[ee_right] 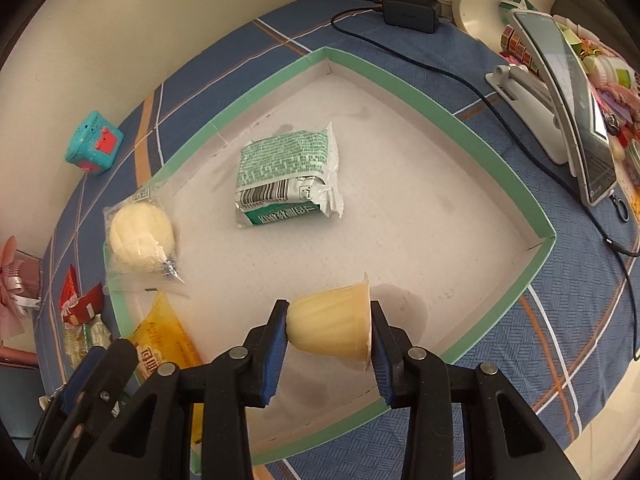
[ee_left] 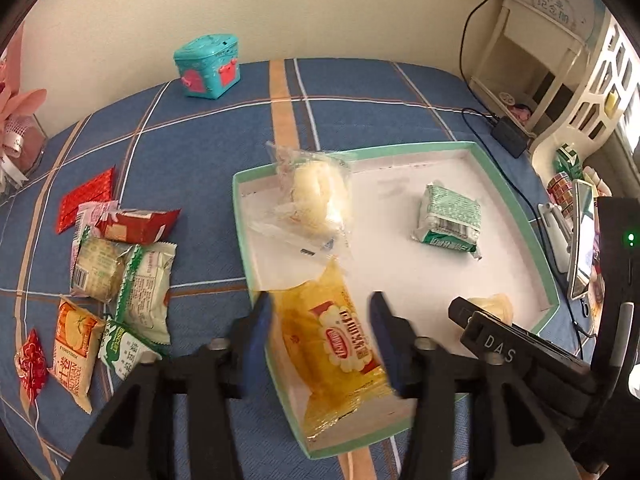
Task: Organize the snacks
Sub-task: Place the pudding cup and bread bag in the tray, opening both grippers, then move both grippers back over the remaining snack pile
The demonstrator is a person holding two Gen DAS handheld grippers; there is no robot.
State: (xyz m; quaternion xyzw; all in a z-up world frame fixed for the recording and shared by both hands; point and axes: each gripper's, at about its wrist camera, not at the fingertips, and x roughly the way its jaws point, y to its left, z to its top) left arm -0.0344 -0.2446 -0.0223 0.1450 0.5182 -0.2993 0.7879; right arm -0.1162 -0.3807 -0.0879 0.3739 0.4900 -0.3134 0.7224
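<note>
A shallow white tray with a green rim (ee_left: 516, 200) (ee_right: 400, 76) lies on the blue checked cloth. My left gripper (ee_left: 320, 308) is open over the tray's near left corner. A yellow snack packet (ee_left: 332, 344) (ee_right: 164, 340) lies between its blue pads, across the rim, and the right pad stands clear of it. My right gripper (ee_right: 328, 328) is shut on a pale yellow jelly cup (ee_right: 332, 328) (ee_left: 494, 304), held on its side just above the tray's near part. In the tray lie a clear-wrapped white bun (ee_left: 316, 200) (ee_right: 140, 236) and a green packet (ee_left: 448, 216) (ee_right: 288, 176).
Several loose snack packets (ee_left: 120, 272) lie on the cloth left of the tray. A teal box (ee_left: 208, 66) (ee_right: 94, 144) stands near the wall. A charger with its cable (ee_right: 412, 10), a phone on a stand (ee_right: 572, 100) and a cream shelf (ee_left: 528, 64) crowd the right side.
</note>
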